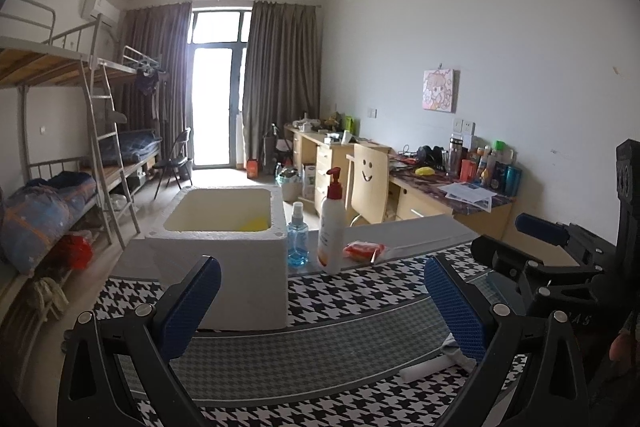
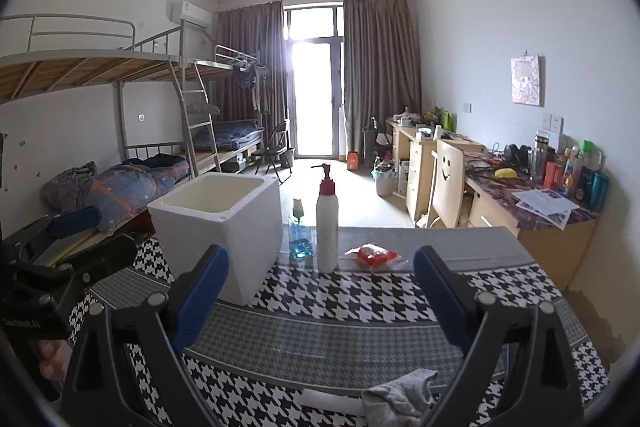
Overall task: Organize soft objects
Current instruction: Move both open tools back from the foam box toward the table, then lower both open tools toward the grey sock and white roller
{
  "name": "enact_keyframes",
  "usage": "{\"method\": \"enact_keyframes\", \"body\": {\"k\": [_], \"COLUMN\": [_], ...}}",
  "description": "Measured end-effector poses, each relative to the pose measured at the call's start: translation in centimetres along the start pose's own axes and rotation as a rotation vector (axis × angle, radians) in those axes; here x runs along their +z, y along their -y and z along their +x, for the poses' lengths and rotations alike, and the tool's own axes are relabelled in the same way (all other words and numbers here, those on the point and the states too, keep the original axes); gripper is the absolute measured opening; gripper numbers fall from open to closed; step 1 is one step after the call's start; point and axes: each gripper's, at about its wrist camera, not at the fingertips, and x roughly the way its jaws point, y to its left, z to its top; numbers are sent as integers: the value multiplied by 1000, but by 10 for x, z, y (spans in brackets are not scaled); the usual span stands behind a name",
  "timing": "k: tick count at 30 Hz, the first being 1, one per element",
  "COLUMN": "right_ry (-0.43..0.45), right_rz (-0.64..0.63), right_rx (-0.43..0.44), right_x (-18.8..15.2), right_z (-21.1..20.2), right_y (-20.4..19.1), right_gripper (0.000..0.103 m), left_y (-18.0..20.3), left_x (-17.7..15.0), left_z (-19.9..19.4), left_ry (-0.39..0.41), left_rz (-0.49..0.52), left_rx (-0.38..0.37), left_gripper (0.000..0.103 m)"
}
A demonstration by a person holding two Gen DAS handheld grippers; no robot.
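In the left wrist view, your left gripper (image 1: pixel 320 303) sits at the bottom of the frame with its blue pads spread wide and nothing between them. Under it lies the houndstooth cloth (image 1: pixel 352 291) covering the desk (image 1: pixel 420 227). Left of centre stands the white foam box (image 1: pixel 224 251), open at the top, with something yellow (image 1: pixel 252 223) in its far right corner. Just right of the box stand a blue spray bottle (image 1: pixel 298 239) and a white pump bottle (image 1: pixel 331 227), then a red packet (image 1: pixel 362 251) lying flat. Your right gripper (image 1: pixel 520 239) shows at the right edge.

In the right wrist view, your right gripper (image 2: pixel 320 291) fills the bottom, pads also spread apart and holding nothing. A crumpled grey sock (image 2: pixel 400 395) lies on the cloth (image 2: pixel 360 295) at lower centre, just right of a white roll (image 2: pixel 332 401). The box (image 2: pixel 220 227) stands left of centre, with the spray bottle (image 2: pixel 299 235), pump bottle (image 2: pixel 327 223) and packet (image 2: pixel 374 254) to its right. Your left gripper (image 2: pixel 76 231) shows at the left edge, a fingertip (image 2: pixel 52 359) below it.
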Motion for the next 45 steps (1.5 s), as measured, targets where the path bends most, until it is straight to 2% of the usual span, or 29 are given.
{"method": "enact_keyframes", "body": {"k": [7, 11, 20, 45], "right_ry": [-4, -2, 10, -34], "right_rz": [-6, -7, 6, 58], "right_rx": [-13, -21, -43, -101], "right_x": [-6, -10, -20, -49], "right_z": [-3, -8, -21, -34], "right_y": [1, 3, 12, 35], "right_gripper": [96, 96, 96, 96], "left_y": [6, 11, 19, 44], "left_x": [-7, -9, -16, -40], "left_z": [6, 4, 4, 20], "left_ry": [-26, -15, -8, -83], "left_rz": [-12, -14, 6, 21], "left_rx": [-46, -69, -59, -144], "left_gripper": [102, 102, 102, 102]}}
